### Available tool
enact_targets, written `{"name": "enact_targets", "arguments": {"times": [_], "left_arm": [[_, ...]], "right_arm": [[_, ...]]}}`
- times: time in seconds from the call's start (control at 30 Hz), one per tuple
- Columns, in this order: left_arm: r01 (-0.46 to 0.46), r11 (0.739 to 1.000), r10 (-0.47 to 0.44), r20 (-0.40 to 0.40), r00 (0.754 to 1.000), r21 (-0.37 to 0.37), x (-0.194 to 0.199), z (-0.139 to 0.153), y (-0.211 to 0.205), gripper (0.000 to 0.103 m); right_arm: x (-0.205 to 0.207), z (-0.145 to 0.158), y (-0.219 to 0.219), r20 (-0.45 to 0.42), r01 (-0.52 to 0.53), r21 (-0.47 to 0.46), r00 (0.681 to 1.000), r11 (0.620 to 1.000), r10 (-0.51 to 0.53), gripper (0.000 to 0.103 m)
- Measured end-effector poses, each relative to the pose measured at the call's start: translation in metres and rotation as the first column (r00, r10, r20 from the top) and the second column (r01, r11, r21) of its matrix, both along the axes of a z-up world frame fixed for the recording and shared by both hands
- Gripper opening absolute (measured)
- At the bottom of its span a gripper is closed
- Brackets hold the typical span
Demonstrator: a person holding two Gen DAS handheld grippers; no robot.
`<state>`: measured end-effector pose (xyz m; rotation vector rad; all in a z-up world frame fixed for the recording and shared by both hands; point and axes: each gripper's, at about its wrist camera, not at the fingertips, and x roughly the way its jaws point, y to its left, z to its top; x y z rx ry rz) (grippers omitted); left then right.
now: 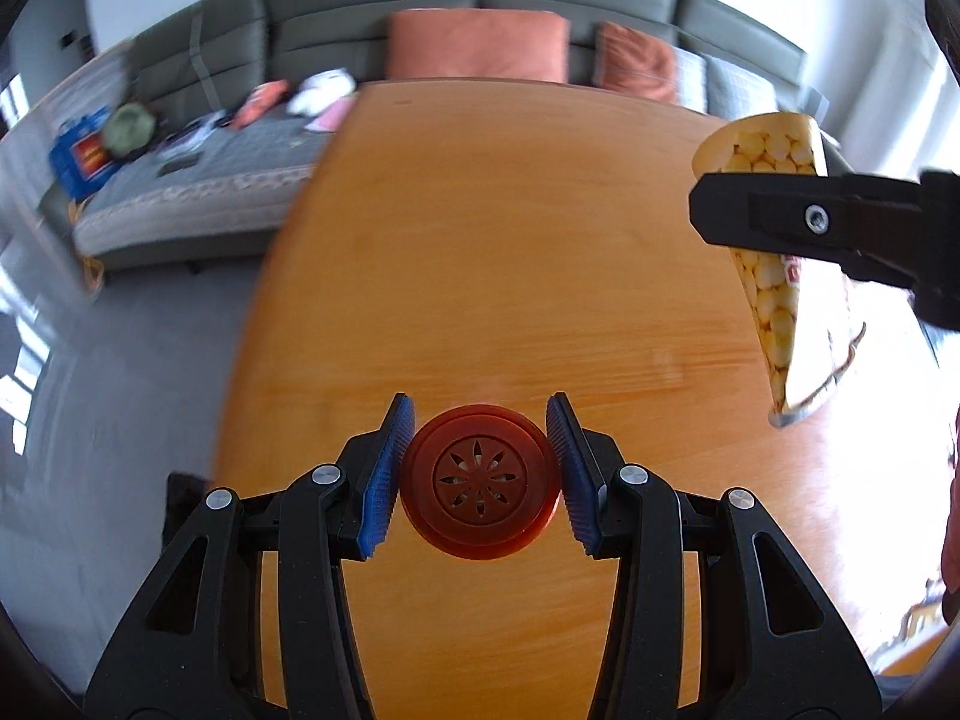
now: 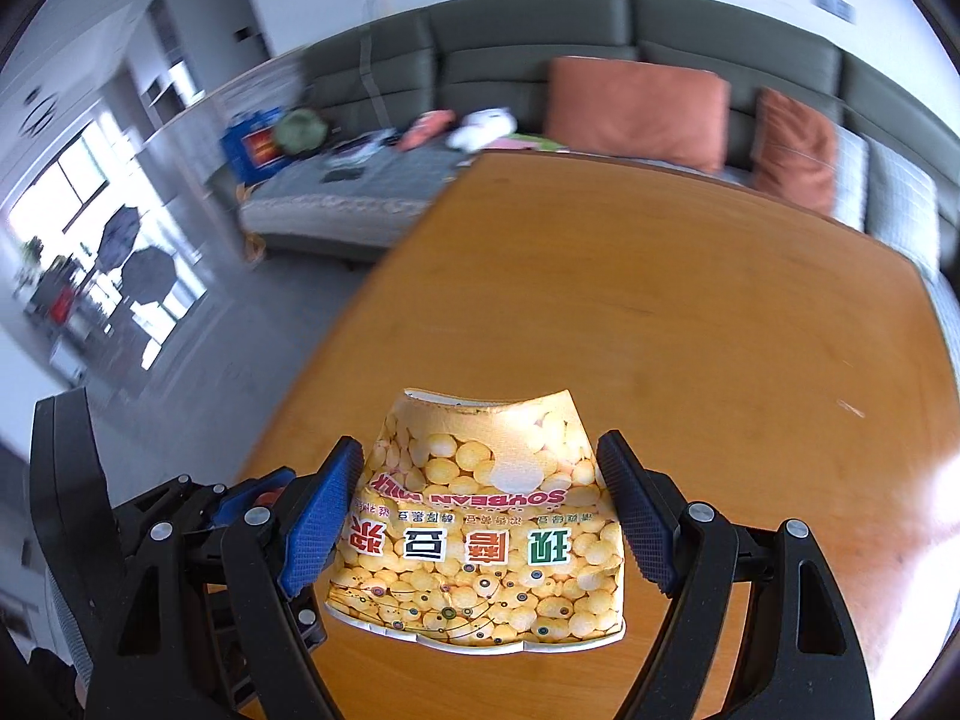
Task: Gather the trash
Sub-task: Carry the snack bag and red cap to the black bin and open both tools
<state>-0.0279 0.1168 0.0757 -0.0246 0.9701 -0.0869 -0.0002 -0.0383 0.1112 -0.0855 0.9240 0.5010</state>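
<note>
My left gripper (image 1: 480, 468) is shut on a round red plastic lid (image 1: 480, 489) with a flower-shaped vent, held above the wooden table (image 1: 480, 228). My right gripper (image 2: 480, 510) is shut on a flattened paper soybean-milk cup (image 2: 480, 528), yellow with bean pictures and printed upside down, held above the table (image 2: 690, 312). In the left wrist view the same cup (image 1: 774, 324) hangs at the right, pinched by a black finger (image 1: 798, 219) of the right gripper. The left gripper's body (image 2: 198, 516) shows at the lower left of the right wrist view.
A grey sofa (image 1: 372, 18) with orange cushions (image 1: 477, 45) runs behind the table. Its left seat holds a blue box (image 1: 81, 153), a green bag (image 1: 129, 129) and scattered clutter. Grey floor (image 1: 132, 372) lies left of the table edge. Windows (image 2: 78, 198) are far left.
</note>
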Motion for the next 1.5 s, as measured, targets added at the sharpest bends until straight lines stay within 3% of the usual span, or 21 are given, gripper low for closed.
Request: {"name": "enact_targets", "arguments": {"times": [0.17,0.33,0.47,0.63,0.97,1.0,1.07,1.1,1.13,1.23,1.3,1.5], "left_arm": [[-0.126,0.992,0.126,0.008,0.992,-0.01,-0.024,0.002,0.057,0.045],[-0.289,0.957,0.289,0.01,0.957,-0.009,-0.045,0.003,0.129,0.045],[-0.408,0.913,0.408,0.001,0.913,-0.003,-0.073,0.0,0.18,0.045],[-0.546,0.838,0.546,-0.016,0.838,-0.004,-0.113,-0.005,0.243,0.045],[-0.713,0.701,0.712,-0.081,0.698,0.018,-0.171,-0.02,0.339,0.046],[-0.721,0.693,0.719,-0.085,0.689,0.02,-0.174,-0.021,0.345,0.048],[-0.75,0.659,0.751,-0.094,0.654,0.045,-0.178,-0.022,0.359,0.089],[-0.774,0.629,0.777,-0.073,0.625,0.071,-0.181,-0.019,0.365,0.097],[-0.784,0.616,0.788,-0.056,0.613,0.082,-0.184,-0.017,0.369,0.097],[-0.802,0.592,0.806,-0.052,0.59,0.076,-0.185,-0.015,0.38,0.097],[-0.805,0.589,0.808,-0.05,0.587,0.068,-0.186,-0.015,0.382,0.097],[-0.79,0.61,0.793,-0.054,0.607,0.064,-0.182,-0.016,0.377,0.097]], "right_arm": [[-0.011,0.001,0.07,-0.011,-0.134,-0.005,0.991,0.991,0.134,0.081],[-0.031,-0.002,0.148,-0.035,-0.292,0.005,0.956,0.957,0.292,0.081],[-0.051,-0.003,0.202,-0.044,-0.388,0.007,0.921,0.922,0.388,0.081],[-0.079,-0.005,0.265,-0.051,-0.496,-0.001,0.867,0.868,0.495,0.081],[-0.104,-0.013,0.377,-0.118,-0.627,0.01,0.773,0.779,0.623,0.082],[-0.105,-0.013,0.389,-0.115,-0.627,-0.004,0.774,0.779,0.623,0.083],[-0.108,-0.013,0.399,-0.102,-0.626,-0.019,0.777,0.779,0.622,0.084],[-0.109,-0.012,0.401,-0.101,-0.628,-0.018,0.775,0.778,0.624,0.084],[-0.106,-0.011,0.404,-0.101,-0.631,-0.016,0.773,0.776,0.626,0.084],[-0.109,-0.014,0.407,-0.1,-0.636,-0.016,0.769,0.772,0.632,0.084],[-0.113,-0.016,0.405,-0.102,-0.635,-0.018,0.77,0.772,0.63,0.084],[-0.106,-0.014,0.392,-0.11,-0.615,-0.004,0.784,0.788,0.611,0.084]]}}
